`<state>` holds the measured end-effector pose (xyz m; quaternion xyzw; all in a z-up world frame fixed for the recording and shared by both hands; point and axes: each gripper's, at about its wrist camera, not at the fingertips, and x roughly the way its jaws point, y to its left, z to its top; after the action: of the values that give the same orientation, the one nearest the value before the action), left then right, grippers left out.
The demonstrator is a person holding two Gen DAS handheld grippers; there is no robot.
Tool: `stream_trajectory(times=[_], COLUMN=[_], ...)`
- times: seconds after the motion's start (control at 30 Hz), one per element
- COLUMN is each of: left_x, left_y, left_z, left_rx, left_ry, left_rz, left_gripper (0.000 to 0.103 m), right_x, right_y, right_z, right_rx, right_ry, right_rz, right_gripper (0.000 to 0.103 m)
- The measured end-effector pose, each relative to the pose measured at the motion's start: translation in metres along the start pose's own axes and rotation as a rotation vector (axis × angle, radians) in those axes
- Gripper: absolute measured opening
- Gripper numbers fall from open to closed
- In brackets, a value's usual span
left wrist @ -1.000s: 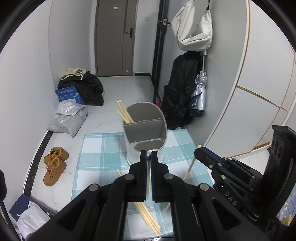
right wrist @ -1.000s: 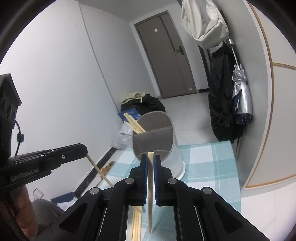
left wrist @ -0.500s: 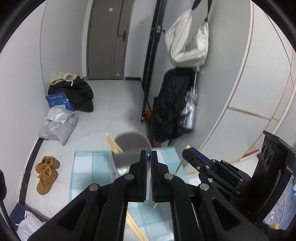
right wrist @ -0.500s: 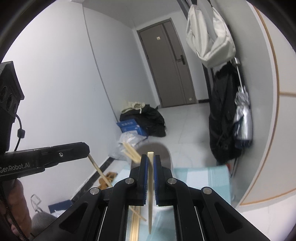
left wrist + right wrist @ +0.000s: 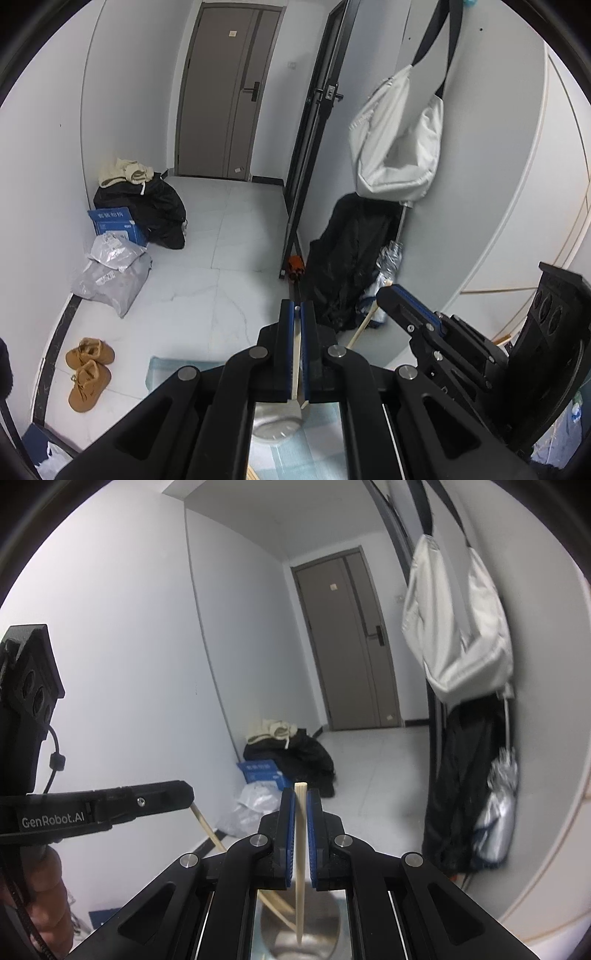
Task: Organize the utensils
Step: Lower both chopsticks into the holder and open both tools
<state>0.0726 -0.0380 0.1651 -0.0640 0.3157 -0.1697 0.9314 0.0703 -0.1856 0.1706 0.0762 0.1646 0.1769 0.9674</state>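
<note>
A pale wooden chopstick [image 5: 300, 853] is pinched upright in the right gripper [image 5: 301, 834], and another [image 5: 296, 363] in the left gripper [image 5: 296, 350], above the grey metal utensil holder [image 5: 277, 419]. The carrying step is judged in hand; next, each tip must be lowered into a compartment.

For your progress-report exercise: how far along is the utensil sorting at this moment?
Done: cannot be told from here. In hand: the left tool and the right tool are each clamped on one pale wooden chopstick, above the grey metal holder. Left: dropping both in; more chopsticks lie on the checked cloth.
</note>
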Motion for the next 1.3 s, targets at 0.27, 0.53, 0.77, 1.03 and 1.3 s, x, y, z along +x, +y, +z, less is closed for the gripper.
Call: stream_trajectory(times=[0.27, 0.53, 0.77, 1.03, 1.3], left_x=[0.037, 0.067, 0.079, 0.096, 0.075], left_y=[0.026, 0.048, 0.056, 0.071, 0.07], left_z=[-0.001, -0.017, -0.024, -0.042, -0.048], left_rx=[-0.016, -0.024, -0.036, -0.096, -0.097], left_ry=[0.033, 0.071, 0.104, 0.184, 0.154], left_rz=[0.016, 0.017, -0.012, -0.003, 0.075], left_gripper=[0.0, 0.0, 0.0, 0.0, 0.042], right_x=[0.057, 0.089, 0.103, 0.111, 0.081], right_y=[-0.007, -0.011, -0.007, -0.014, -0.026], right_z=[-0.002, -0.03, -0.053, -0.078, -0.089], right_rx=[-0.029, -0.092, -0.171, -0.077, 0.035], right_ry=[0.038, 0.097, 0.157, 0.253, 0.244], right_rz=[0.014, 0.036, 0.086, 0.134, 0.079], right_gripper=[0.005, 0.005, 0.005, 0.008, 0.014])
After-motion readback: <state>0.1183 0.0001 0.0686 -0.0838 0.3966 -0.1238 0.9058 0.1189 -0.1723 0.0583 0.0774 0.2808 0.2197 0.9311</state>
